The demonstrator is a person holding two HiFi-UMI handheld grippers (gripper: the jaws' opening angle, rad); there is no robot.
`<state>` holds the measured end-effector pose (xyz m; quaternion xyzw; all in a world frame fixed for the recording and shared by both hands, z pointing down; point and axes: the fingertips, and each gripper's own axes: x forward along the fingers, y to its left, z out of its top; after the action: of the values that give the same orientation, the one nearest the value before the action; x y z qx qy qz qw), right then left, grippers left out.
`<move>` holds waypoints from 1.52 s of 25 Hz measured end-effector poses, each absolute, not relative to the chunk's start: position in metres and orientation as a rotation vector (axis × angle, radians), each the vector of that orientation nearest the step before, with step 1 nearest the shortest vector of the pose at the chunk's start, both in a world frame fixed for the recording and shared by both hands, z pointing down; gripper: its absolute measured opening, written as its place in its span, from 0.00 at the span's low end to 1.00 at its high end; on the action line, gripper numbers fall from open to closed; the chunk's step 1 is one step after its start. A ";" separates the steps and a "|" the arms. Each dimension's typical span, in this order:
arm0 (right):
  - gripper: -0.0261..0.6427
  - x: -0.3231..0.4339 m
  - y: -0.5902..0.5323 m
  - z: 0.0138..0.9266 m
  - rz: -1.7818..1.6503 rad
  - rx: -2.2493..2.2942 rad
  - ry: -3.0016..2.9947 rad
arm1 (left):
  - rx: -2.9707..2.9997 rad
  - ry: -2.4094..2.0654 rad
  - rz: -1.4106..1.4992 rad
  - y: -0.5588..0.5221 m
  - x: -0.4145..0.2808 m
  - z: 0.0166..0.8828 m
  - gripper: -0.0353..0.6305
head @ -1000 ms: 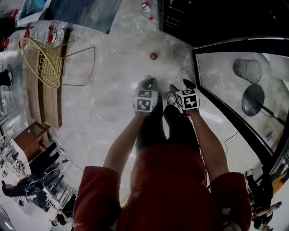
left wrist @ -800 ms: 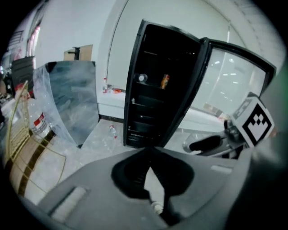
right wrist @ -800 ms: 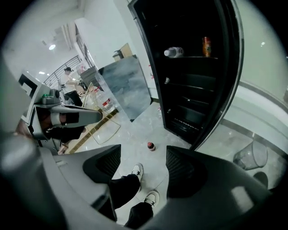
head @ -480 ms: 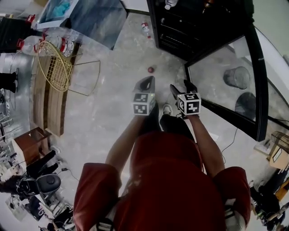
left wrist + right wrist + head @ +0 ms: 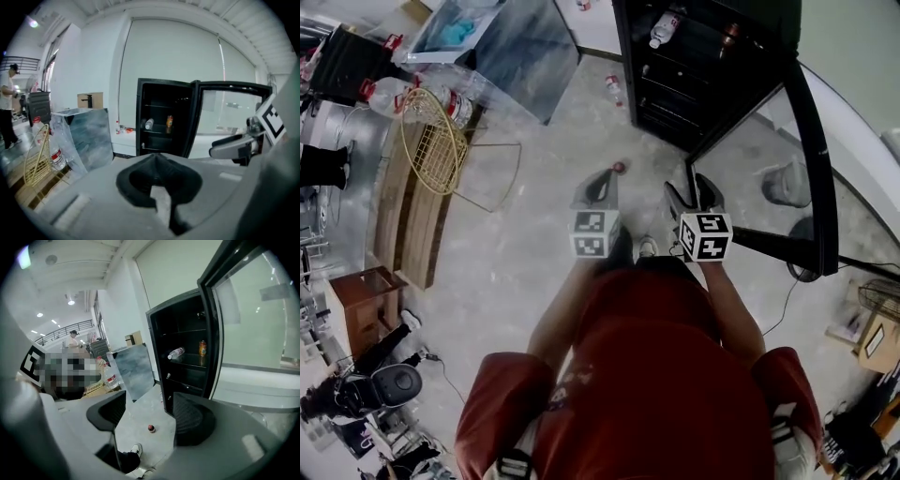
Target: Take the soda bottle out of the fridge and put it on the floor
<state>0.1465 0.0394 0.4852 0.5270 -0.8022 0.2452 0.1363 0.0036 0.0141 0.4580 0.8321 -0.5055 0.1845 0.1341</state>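
Observation:
A black fridge point(image 5: 694, 66) stands open at the top of the head view, its glass door point(image 5: 802, 141) swung out to the right. On a shelf inside lies a clear bottle point(image 5: 664, 30) point(image 5: 176, 353) point(image 5: 149, 123), with an orange can-like drink point(image 5: 728, 36) point(image 5: 202, 347) beside it. My left gripper point(image 5: 598, 190) point(image 5: 157, 157) is shut and holds nothing. My right gripper point(image 5: 692, 195) point(image 5: 147, 413) is open and empty. Both hang over the floor, well short of the fridge. A small red-capped bottle point(image 5: 620, 168) point(image 5: 151, 428) stands on the floor in front of them.
A yellow wire chair point(image 5: 441, 145) and a wooden bench point(image 5: 408, 216) are at the left, with large water bottles point(image 5: 394, 94) behind. A grey slab point(image 5: 520, 47) leans left of the fridge. Another bottle point(image 5: 612, 86) lies on the floor by the fridge. My shoe point(image 5: 647, 247) shows below.
The view has swung up and forward: the fridge interior with its bottle and can has come into sight. Both grippers stay side by side before me, the red-capped bottle now closer.

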 end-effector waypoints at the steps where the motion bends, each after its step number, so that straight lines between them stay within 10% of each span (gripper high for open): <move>1: 0.49 0.148 0.041 0.479 0.692 1.531 -2.329 | 2.416 -1.476 0.529 0.018 0.001 0.454 0.05; 38: 0.49 0.158 0.055 0.383 0.241 1.644 -2.392 | 2.576 -1.602 0.472 0.051 -0.016 0.369 0.05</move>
<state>0.1579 0.0549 0.3827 0.5608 -0.8159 0.0821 0.1144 -0.0157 0.0506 0.3693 0.8385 -0.5215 0.1536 0.0357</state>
